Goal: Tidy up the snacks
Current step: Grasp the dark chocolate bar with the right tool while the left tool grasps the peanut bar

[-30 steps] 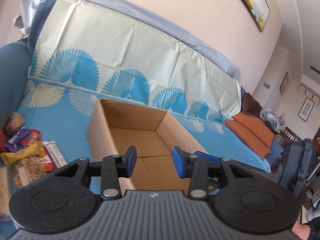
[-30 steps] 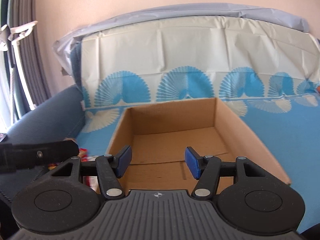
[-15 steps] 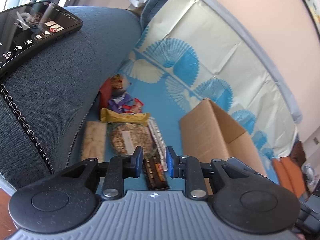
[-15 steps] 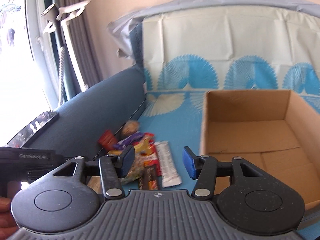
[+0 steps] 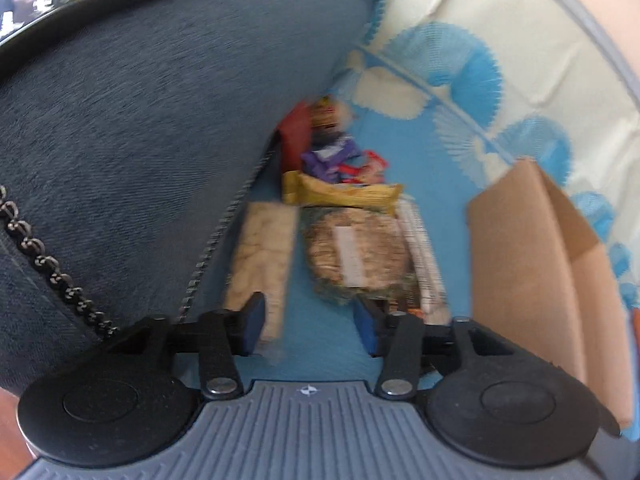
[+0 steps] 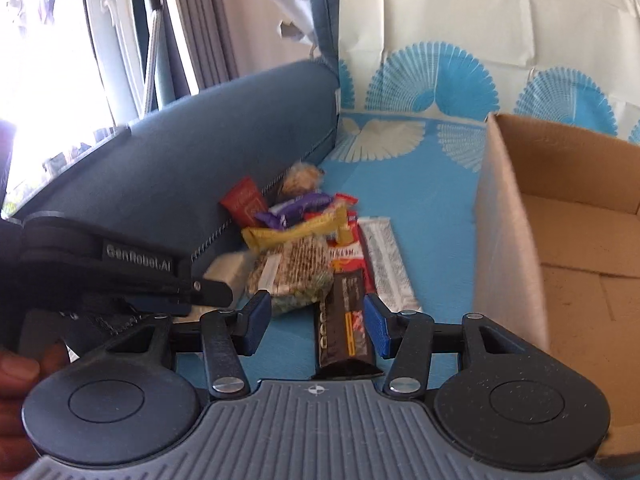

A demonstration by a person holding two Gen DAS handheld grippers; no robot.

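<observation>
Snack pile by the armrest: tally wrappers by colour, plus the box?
Counted in the right wrist view; some may lie hidden underneath.
Red: 3, red packet, red candy wrapper, red bar
Purple: 1, purple wrapper
Yellow: 1, yellow bar
Dark brown: 1, dark bar
White: 1, white bar
Clear: 1, clear bag of seed snack
Cardboard box: 1
Total: 9

Snack pile [image 6: 312, 248] lies on the sofa seat [image 6: 432, 216] between armrest [image 6: 192, 152] at left and cardboard box [image 6: 560, 248] at right.

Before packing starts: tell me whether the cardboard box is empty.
Seems empty: the cardboard box shows only bare floor; its right part is out of view. The snacks lie beside it.
</observation>
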